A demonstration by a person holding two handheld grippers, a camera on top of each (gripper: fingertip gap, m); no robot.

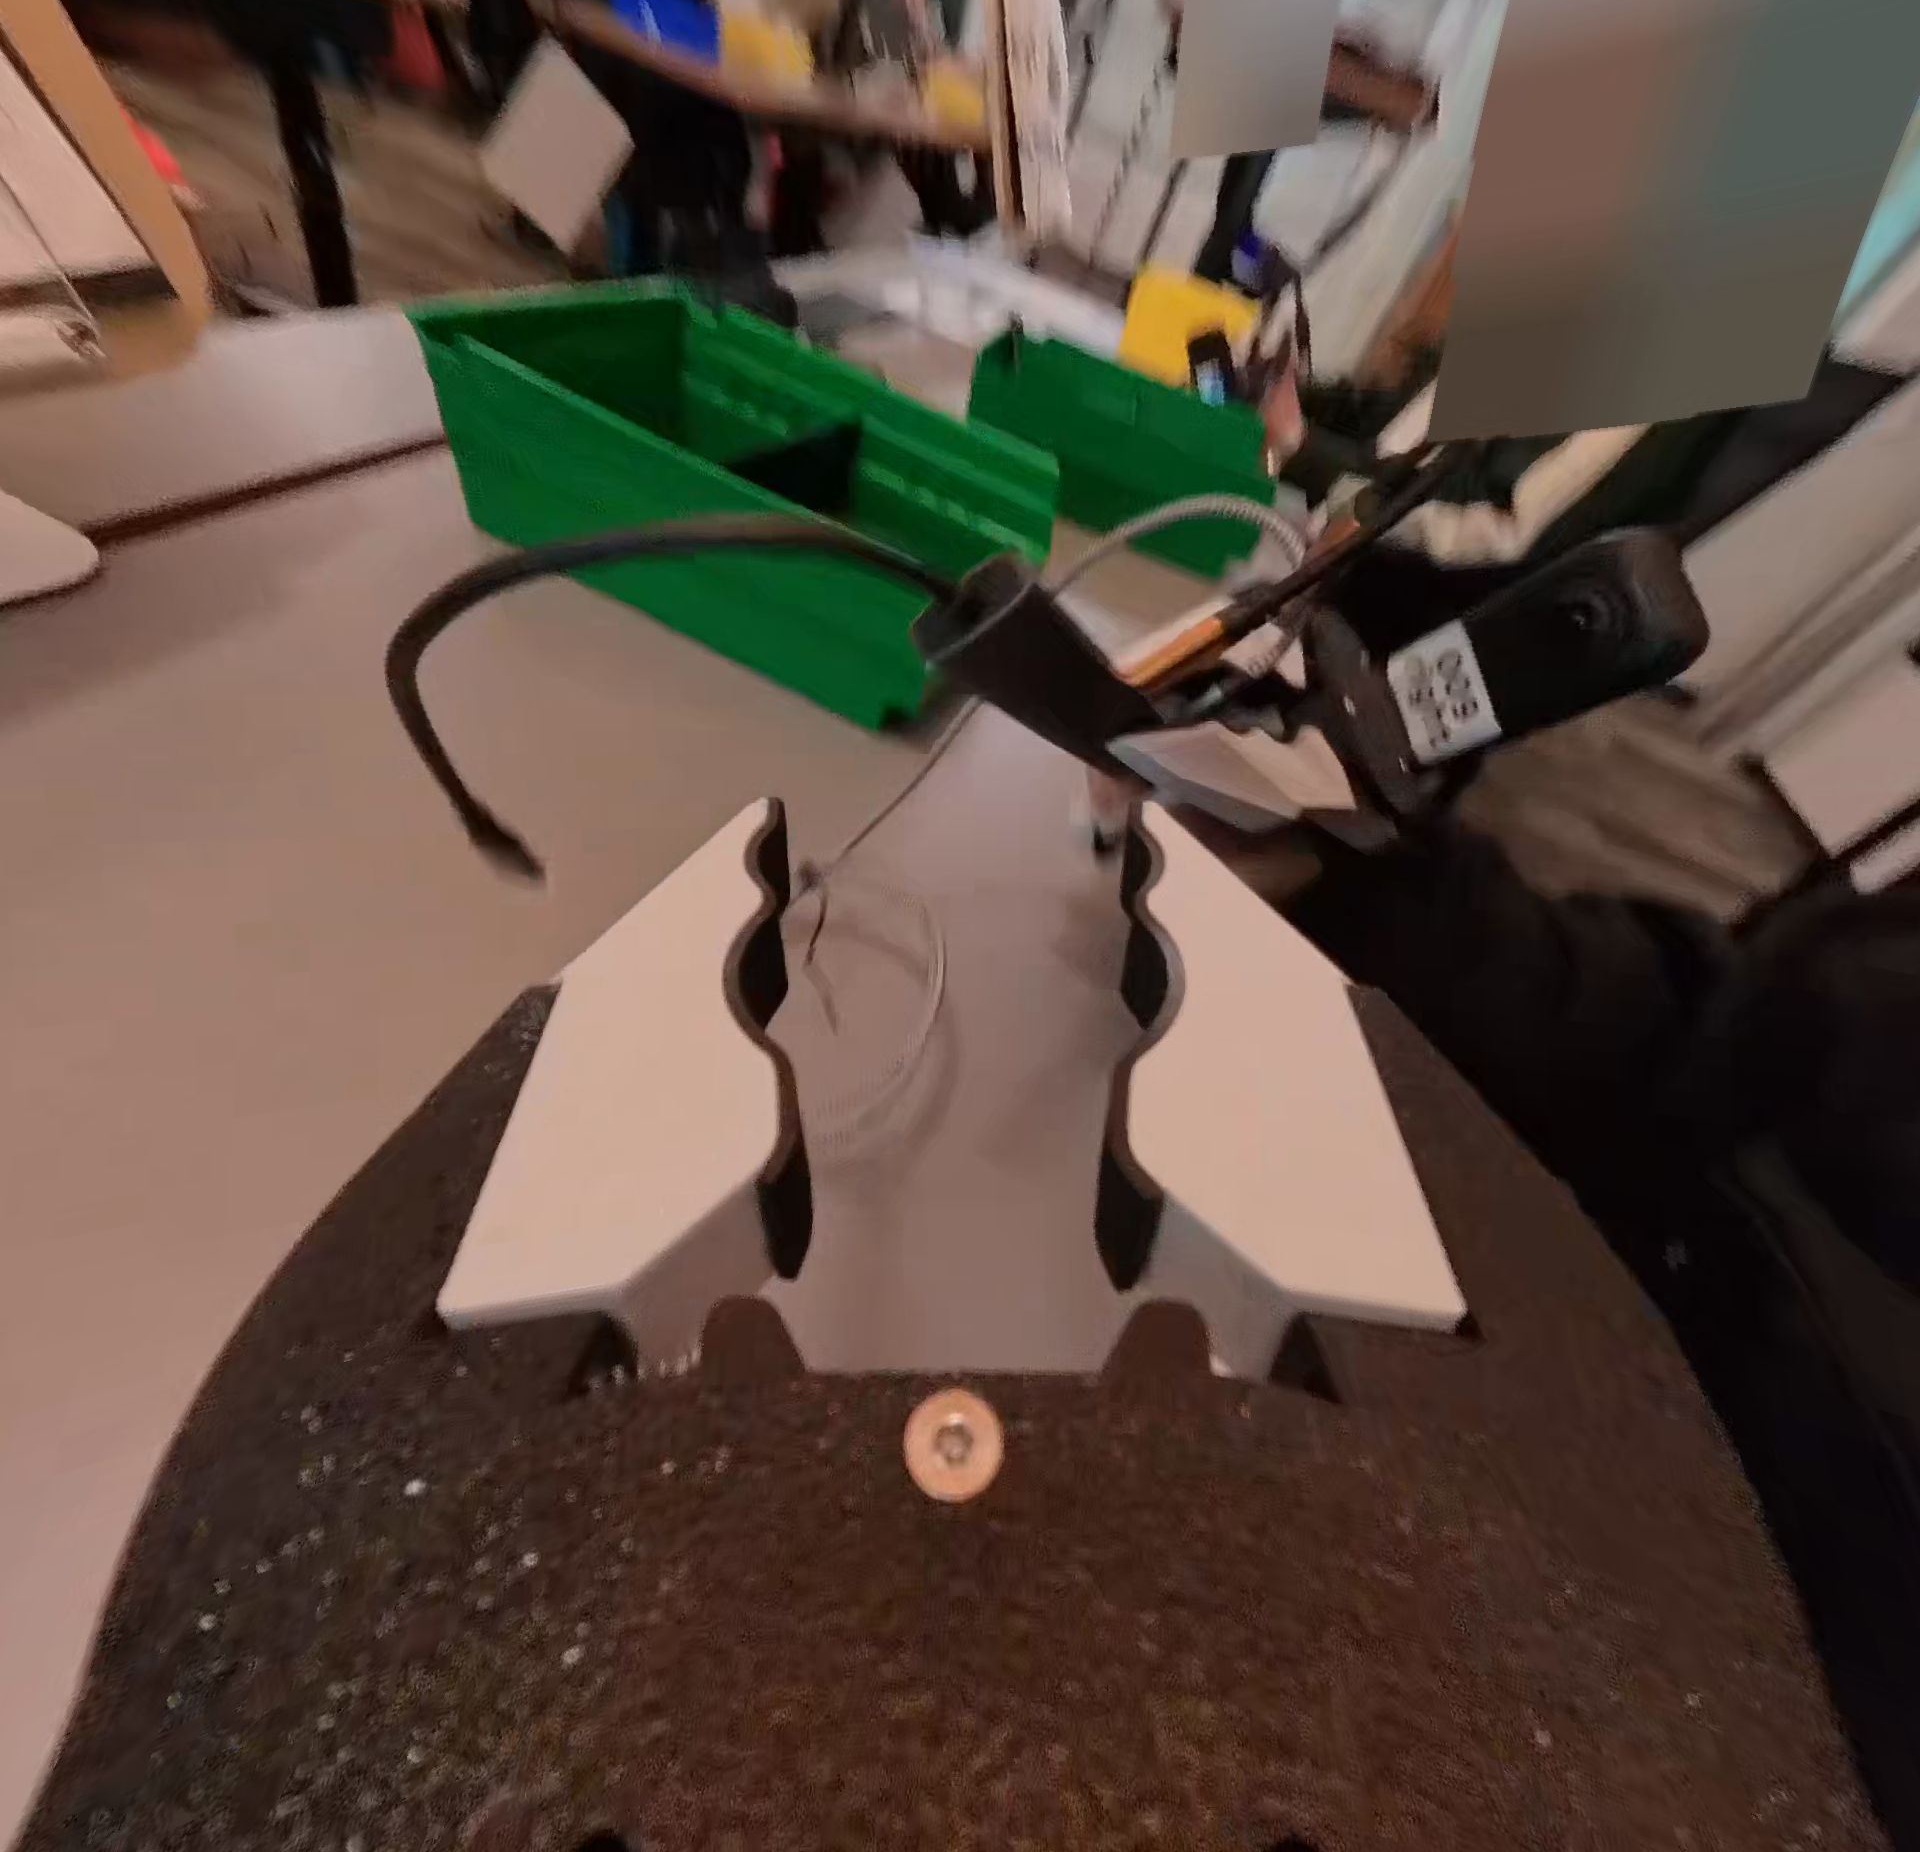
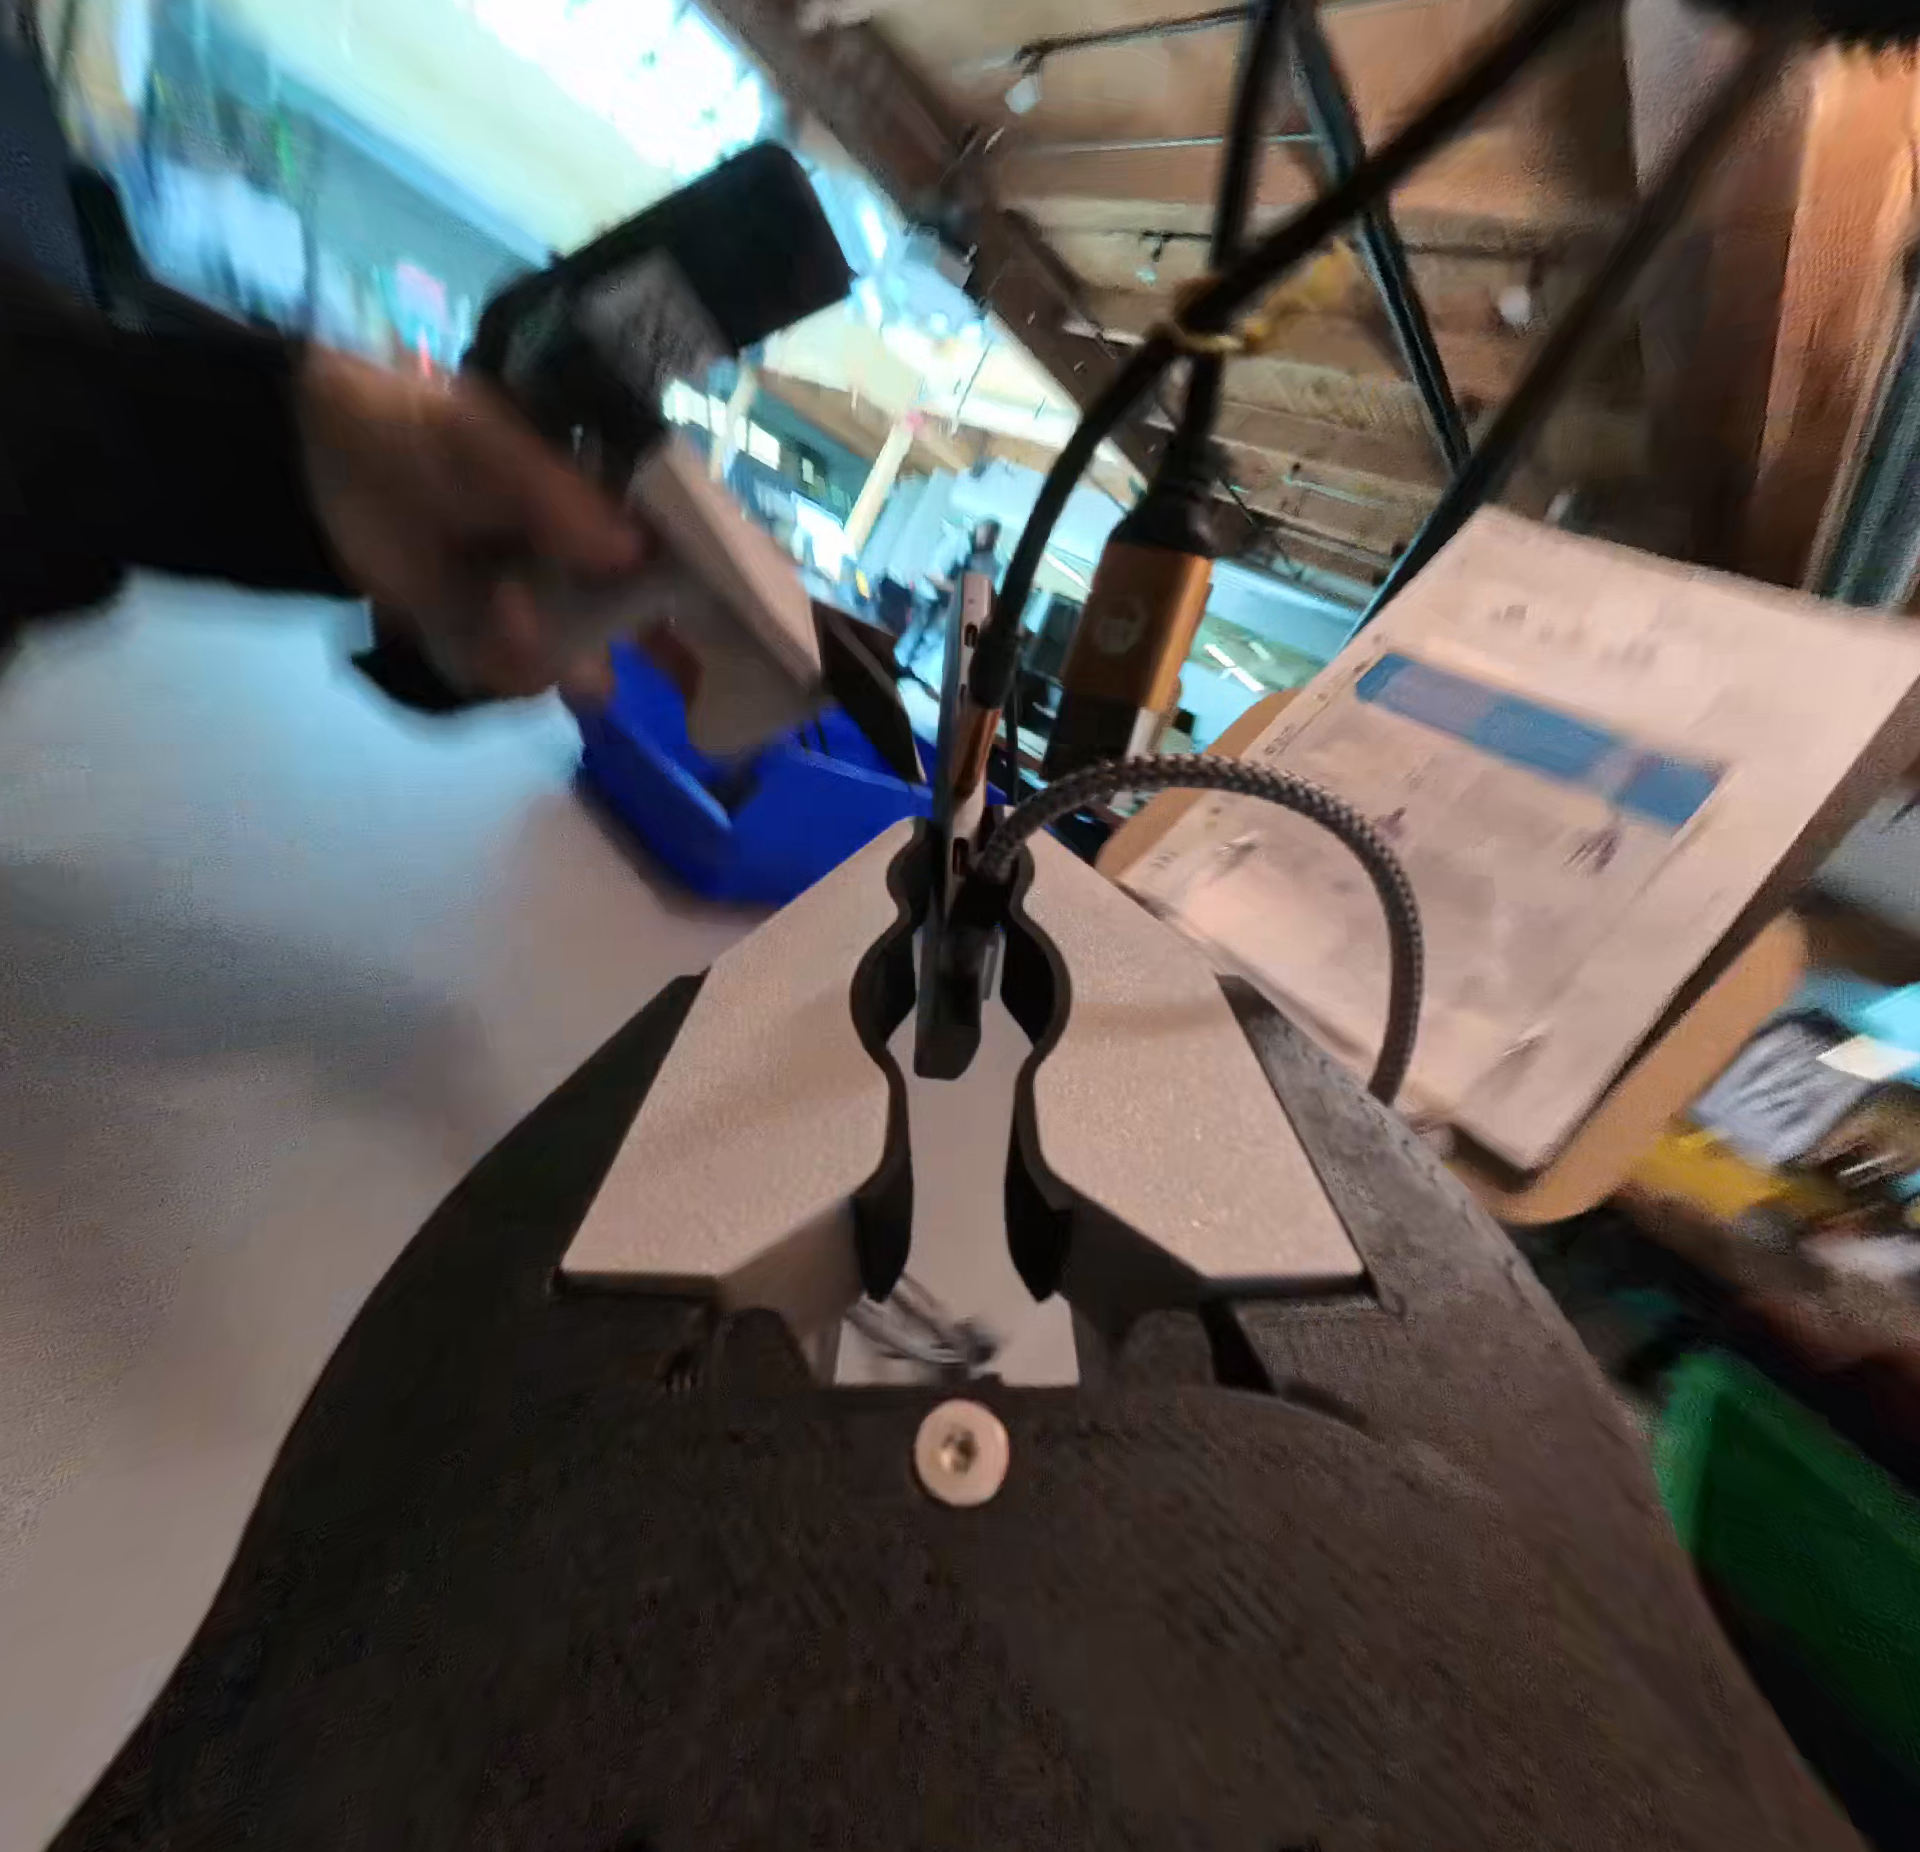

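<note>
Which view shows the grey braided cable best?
The right wrist view: the grey braided cable arches sharply out of the right tool, which is shut on a flat black device it plugs into. The left wrist view shows the cable farther off, thin and blurred.

- The left gripper [image 1: 951, 846] hangs above the table [image 1: 260, 919], jaws apart, nothing between them.
- A clear round piece [image 1: 883, 1023] lies on the table under that gap.
- Two bins sit farther back: a bin [image 1: 665, 472] to the left, a second bin [image 1: 1122, 441] just right of it.
- The right gripper [image 2: 961, 872], tilted up off the table, pinches a flat adapter [image 2: 951, 981].
- A braided cable [image 2: 1340, 888] loops from the adapter to the right.
- The left gripper shows up left in that view, with another bin [image 2: 748, 815] below it.
</note>
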